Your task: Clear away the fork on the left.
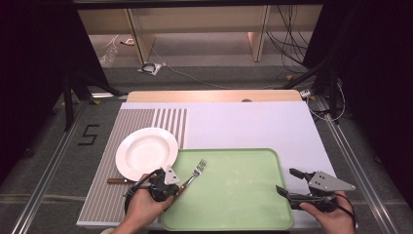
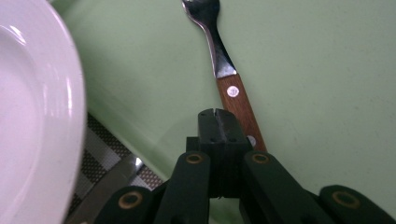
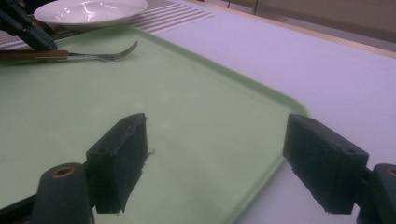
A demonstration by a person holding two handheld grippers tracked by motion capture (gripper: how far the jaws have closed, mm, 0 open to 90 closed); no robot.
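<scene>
Lying on the green tray is a fork w/ a brown wood handle, its prongs pointing up toward the far side of the table and its handle end near the tray's left edge. The left gripper sits right at that handle end. In the left gripper view its two black jaws are pressed tight together, no gap, and the fork handle runs out from just behind and beside the tips; I can't tell if the tips pinch the wood or just rest on it. A hand holds this gripper from the bottom of the high view. Just left of the tray is a white plate, on a striped mat, and the plate's rim is near the gripper. A knife w/ a brown handle lies on the mat, partly under the plate's near edge. The right gripper is well apart from the fork, over by the tray's right edge, held by the other hand. Its jaws stand wide apart w/ nothing between them; in the right gripper view the bare tray shows in the gap, w/ the fork and plate far off.
</scene>
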